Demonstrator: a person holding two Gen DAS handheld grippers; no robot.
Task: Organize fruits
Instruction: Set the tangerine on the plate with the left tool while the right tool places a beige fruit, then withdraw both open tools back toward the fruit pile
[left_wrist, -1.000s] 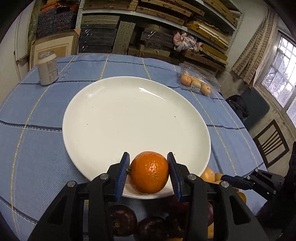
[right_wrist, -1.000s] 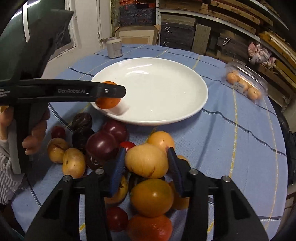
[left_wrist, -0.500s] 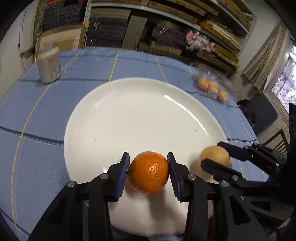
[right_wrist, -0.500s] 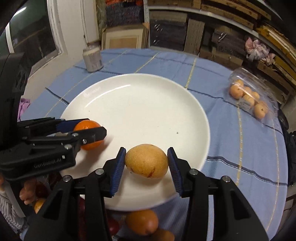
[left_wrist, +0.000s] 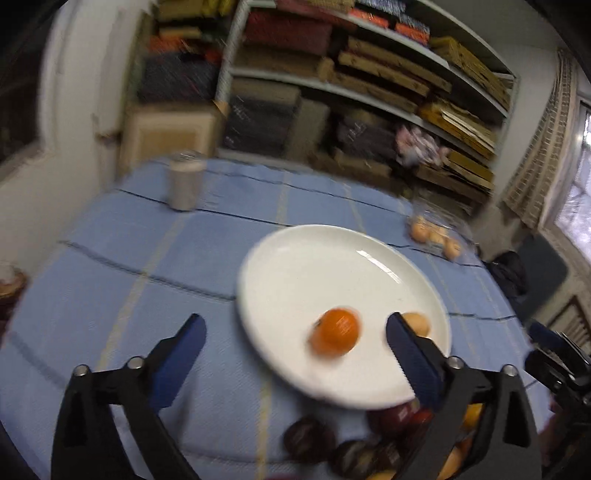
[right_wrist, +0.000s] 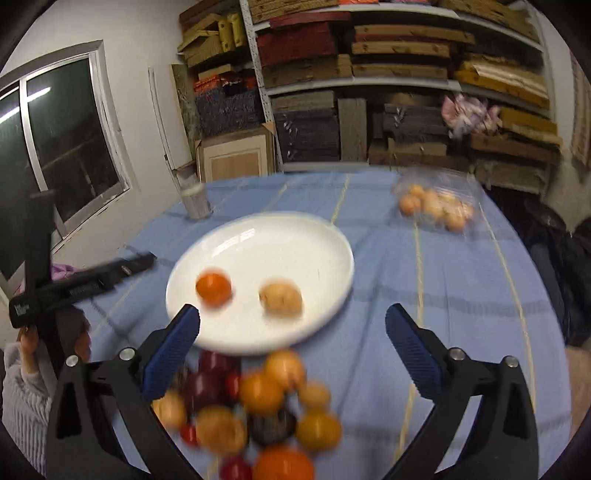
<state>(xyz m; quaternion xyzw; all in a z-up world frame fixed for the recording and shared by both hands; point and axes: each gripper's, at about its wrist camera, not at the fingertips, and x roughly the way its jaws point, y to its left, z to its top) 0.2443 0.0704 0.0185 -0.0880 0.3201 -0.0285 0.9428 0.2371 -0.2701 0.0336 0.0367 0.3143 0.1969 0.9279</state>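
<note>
An orange tangerine (left_wrist: 335, 331) (right_wrist: 213, 288) and a tan pear-like fruit (right_wrist: 280, 297) (left_wrist: 417, 322) lie loose on the white plate (left_wrist: 314, 269) (right_wrist: 280, 240). My left gripper (left_wrist: 295, 332) has pulled back, its jaws opening wide with nothing pressed between them. My right gripper (right_wrist: 291, 321) hangs above the near rim of the plate, jaws opening wide too and gripping nothing. A pile of mixed fruit (right_wrist: 258, 406) lies on the blue cloth in front of the plate: dark plums, yellow and orange fruits, small red ones. Both views are blurred by motion.
A grey can (left_wrist: 184, 184) (right_wrist: 195, 201) stands at the far left of the round table. A clear plastic box of small orange fruit (right_wrist: 436, 206) (left_wrist: 436, 236) sits at the far right. Shelves of stacked boards rise behind. The left gripper (right_wrist: 74, 288) and a hand show at the right wrist view's left edge.
Both grippers let go: the tangerine and the tan fruit now rest on the plate. Both sets of jaws have spread wide and both grippers have drawn back and risen.
</note>
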